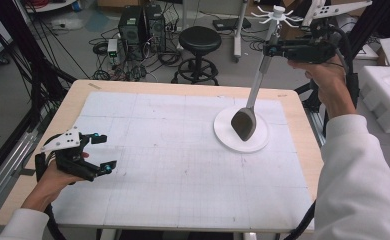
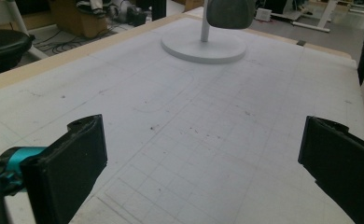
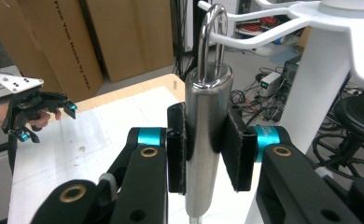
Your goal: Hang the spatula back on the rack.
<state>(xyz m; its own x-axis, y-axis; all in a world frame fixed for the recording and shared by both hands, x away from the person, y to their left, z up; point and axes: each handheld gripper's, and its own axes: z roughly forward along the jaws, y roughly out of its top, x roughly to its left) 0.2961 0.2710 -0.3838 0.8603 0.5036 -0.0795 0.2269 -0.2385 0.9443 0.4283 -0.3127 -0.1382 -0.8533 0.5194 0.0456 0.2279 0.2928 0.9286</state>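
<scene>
Pinching the spatula (image 1: 255, 90) — steel handle, dark grey blade — right gripper (image 3: 207, 154); left gripper (image 1: 99, 152) spread.

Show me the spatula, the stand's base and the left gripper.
spatula (image 1: 244, 124): high view, on its dark blade.
stand's base (image 1: 226, 132): high view, bare left rim of the white disc.
left gripper (image 1: 107, 152): high view, midway between its fingertips.

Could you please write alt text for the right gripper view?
The right gripper clamps the steel handle of a utensil upright, its hanging loop near a white hook rack. The left gripper hovers open over the table.
</scene>
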